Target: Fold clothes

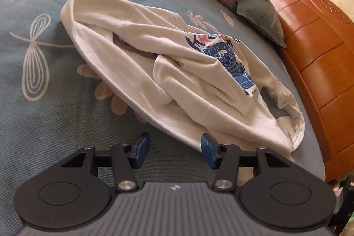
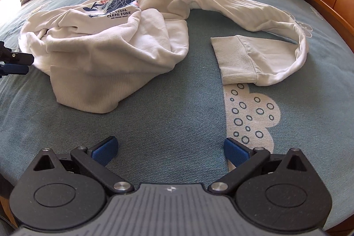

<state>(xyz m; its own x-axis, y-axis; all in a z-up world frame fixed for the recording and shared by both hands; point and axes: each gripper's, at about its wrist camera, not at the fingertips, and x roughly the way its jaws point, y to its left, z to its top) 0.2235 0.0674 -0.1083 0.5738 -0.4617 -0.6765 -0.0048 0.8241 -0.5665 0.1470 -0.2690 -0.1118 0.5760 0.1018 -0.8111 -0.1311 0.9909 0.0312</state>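
Folding not yet begun: white sweatshirt [image 2: 106, 41] lies crumpled on the blue-green bedspread [image 2: 168, 125], one sleeve [image 2: 254, 14] flung out sideways, left gripper [image 1: 174, 147] jaws apart at its near edge, right gripper [image 2: 170, 152] spread wide over bare cover, both empty.

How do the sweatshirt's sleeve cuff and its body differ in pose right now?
The cuff lies flat, ribbing smooth, off to the right; the body is bunched in a crumpled heap on the left. The cuff is plain white; the body shows a blue print. Both rest on the bedspread, ungripped.
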